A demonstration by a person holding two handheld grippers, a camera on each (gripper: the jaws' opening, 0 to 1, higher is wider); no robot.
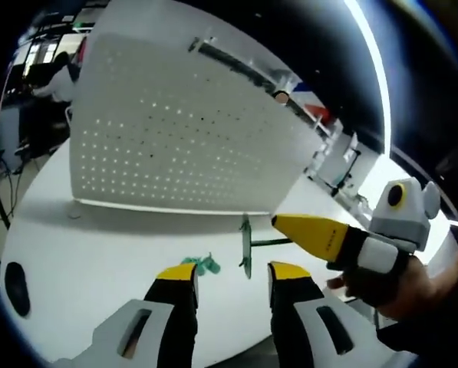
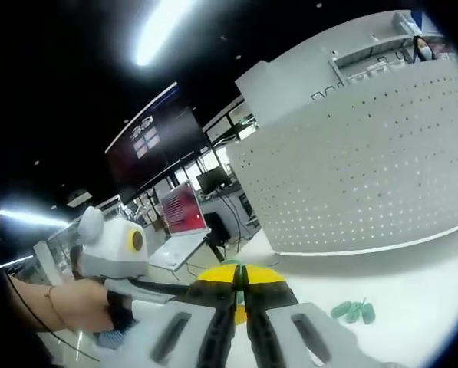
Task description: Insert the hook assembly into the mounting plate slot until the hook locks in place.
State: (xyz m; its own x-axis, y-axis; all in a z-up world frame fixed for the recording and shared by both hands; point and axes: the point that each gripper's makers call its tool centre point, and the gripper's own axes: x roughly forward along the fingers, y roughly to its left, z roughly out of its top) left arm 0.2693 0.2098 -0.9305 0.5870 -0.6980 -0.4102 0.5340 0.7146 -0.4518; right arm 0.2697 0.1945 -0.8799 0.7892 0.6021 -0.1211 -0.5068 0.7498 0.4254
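A: Where's the hook?

B: The right gripper point(image 1: 278, 221), entering the left gripper view at four o'clock, pinches the green hook assembly point(image 1: 246, 244) upright over the white table point(image 1: 98, 245). In its own view the jaws are clenched tight. The left gripper point(image 1: 230, 273) is released, holding nothing.

A: Risks?

B: I'd guess the thin hook could twist in that pinch and miss a slot in the pegboard point(image 1: 167, 138) at twelve o'clock. Small green pieces point(image 1: 202, 265) lie near the left jaws.

A: The room?

B: Dim office, ceiling strip lights, monitors point(image 2: 153, 142) at ten o'clock.
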